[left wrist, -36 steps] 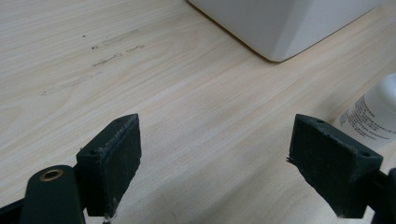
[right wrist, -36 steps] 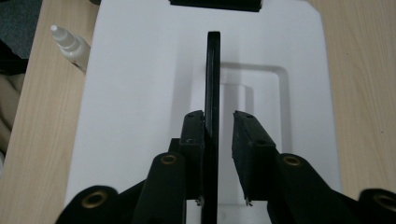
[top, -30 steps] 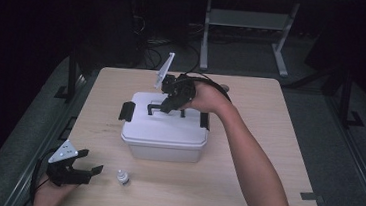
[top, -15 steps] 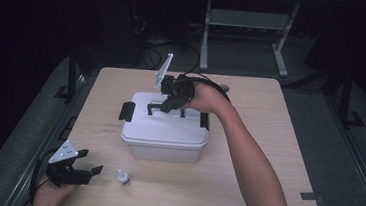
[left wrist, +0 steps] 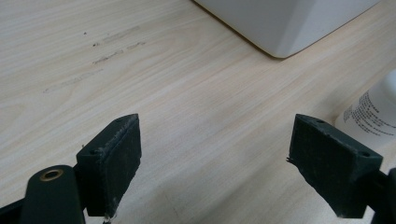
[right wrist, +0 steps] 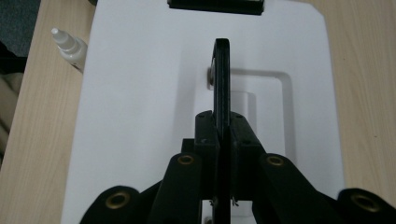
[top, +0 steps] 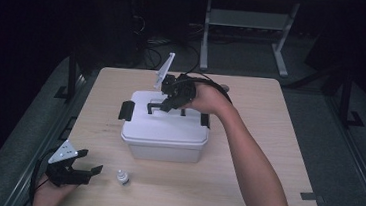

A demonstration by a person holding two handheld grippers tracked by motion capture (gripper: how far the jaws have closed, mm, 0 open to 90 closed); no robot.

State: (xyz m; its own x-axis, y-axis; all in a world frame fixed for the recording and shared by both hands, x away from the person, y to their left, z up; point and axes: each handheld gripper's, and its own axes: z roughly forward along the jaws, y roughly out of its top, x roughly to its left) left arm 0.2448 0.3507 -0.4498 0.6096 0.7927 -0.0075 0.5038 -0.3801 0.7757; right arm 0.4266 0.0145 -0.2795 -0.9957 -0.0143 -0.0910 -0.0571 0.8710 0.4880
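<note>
Right tongs (right wrist: pixel 223 140) newly clamped, box handle (right wrist: pixel 222 79) pinched between

White rectangular plastic storage box (top: pixel 164 136) stands upright near the middle of the light wooden table, lid closed. Black latch clips sit at its left and right lid ends. Its thin black carrying handle (right wrist: pixel 221 84) is raised on edge above a recessed lid panel

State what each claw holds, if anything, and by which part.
The right claw is shut on the black handle of the white box's lid. The left claw is open and holds nothing.
</note>
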